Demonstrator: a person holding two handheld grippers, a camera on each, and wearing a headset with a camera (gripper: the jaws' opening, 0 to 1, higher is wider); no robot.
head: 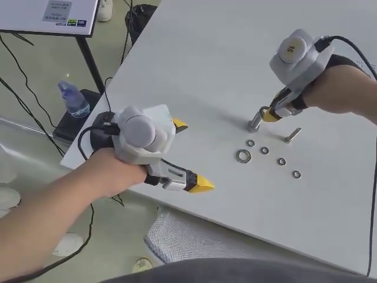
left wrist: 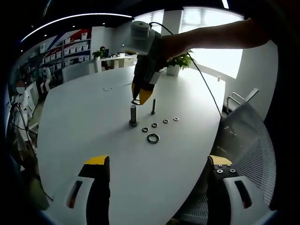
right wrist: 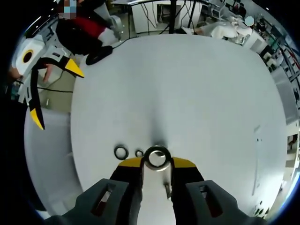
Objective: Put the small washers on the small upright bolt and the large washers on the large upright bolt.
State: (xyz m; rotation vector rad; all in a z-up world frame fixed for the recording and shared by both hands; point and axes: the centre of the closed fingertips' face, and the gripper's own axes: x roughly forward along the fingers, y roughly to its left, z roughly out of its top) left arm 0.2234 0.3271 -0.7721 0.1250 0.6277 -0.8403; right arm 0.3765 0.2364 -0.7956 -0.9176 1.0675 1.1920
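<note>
Hovering in the head view, the right gripper (head: 268, 114) sits just above the large bolt (head: 254, 122); the left gripper (head: 191, 154) is near the table edge, jaws spread.
Left gripper view: the held washer (left wrist: 136, 101) is directly over the bolt top.
Right gripper view: jaws clamped on the held washer (right wrist: 146, 158); the loose large washer (right wrist: 121, 152) lies just beside it.

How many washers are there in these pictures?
6. One large washer is held in the right gripper over the large bolt; a second large washer and four small washers lie on the table nearby. Others may be hidden.
</note>
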